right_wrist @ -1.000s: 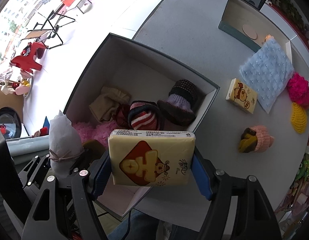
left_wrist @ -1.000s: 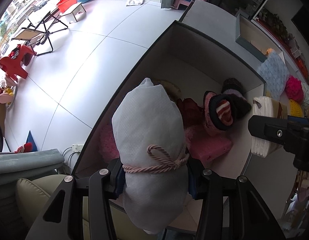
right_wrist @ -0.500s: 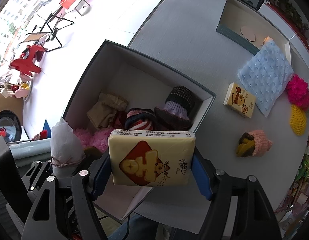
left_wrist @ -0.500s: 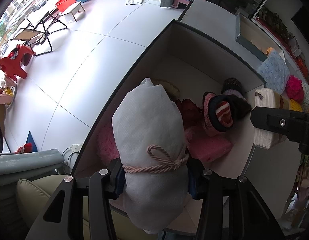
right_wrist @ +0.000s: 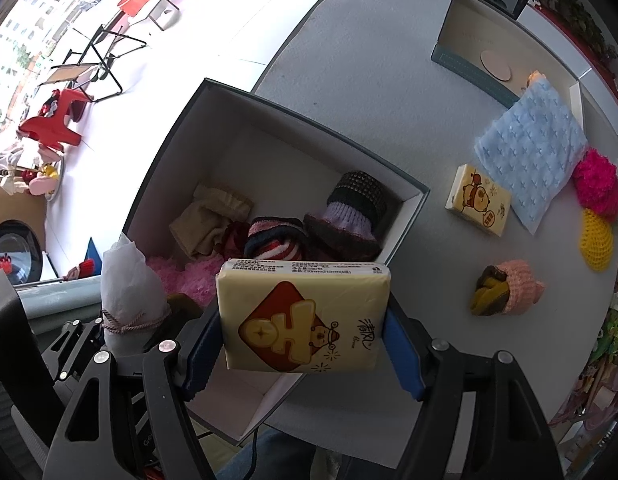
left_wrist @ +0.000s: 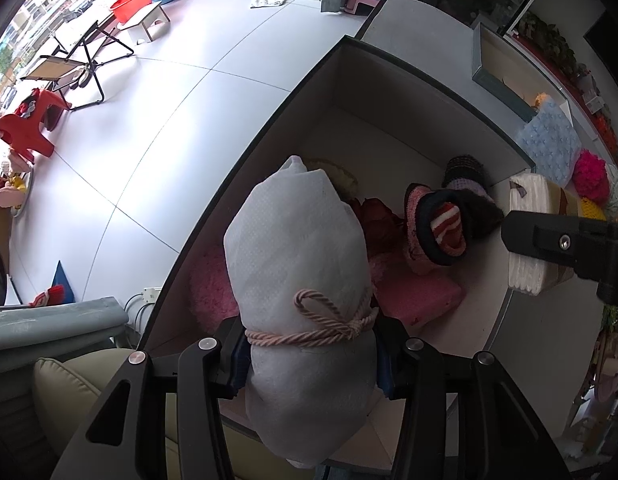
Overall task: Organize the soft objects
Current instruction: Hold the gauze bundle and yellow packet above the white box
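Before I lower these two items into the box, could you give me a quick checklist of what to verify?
1. Left gripper holds the white tied bundle firmly: ok.
2. Right gripper holds the yellow tissue pack squarely: ok.
3. Bundle is above the open box: ok.
4. Tissue pack is fully inside the box rim: cannot tell, it hangs near the corner.
5. Bare box floor remains, at the far end: ok.
6. The grippers are apart from each other: ok.

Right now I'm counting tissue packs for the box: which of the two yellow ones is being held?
The yellow tissue pack with the red diamond, clamped in the right gripper. The smaller bear-printed yellow pack lies on the grey table.
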Tool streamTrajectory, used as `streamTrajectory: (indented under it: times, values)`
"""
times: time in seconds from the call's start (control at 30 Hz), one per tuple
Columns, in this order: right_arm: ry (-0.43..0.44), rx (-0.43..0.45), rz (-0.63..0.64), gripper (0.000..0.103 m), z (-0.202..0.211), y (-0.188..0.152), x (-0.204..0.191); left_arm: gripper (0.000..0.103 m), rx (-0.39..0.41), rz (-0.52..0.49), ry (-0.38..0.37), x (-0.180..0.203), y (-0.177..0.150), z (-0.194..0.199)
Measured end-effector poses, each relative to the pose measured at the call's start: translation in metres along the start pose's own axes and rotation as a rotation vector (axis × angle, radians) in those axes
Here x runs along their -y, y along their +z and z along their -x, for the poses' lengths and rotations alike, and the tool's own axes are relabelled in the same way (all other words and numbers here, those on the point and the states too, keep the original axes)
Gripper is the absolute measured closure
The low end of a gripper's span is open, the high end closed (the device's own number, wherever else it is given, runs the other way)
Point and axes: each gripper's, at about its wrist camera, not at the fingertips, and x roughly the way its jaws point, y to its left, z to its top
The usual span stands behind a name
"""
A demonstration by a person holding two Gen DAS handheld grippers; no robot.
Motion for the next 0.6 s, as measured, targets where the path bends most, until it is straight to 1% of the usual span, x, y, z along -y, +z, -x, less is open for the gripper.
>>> streamTrajectory:
  times: [0.27,0.6]
  values:
    - [-0.013,0.012,0.020,0.027,-0.001,0.013,-0.003,0.053,-0.007,0.006,0.002,-0.001,0.004,-0.004]
    - [-0.063,0.037,0.108,0.027,-0.006,0.030,-0.022,0.053,-0.019,0.007,0.007,0.000,0.003,-0.009]
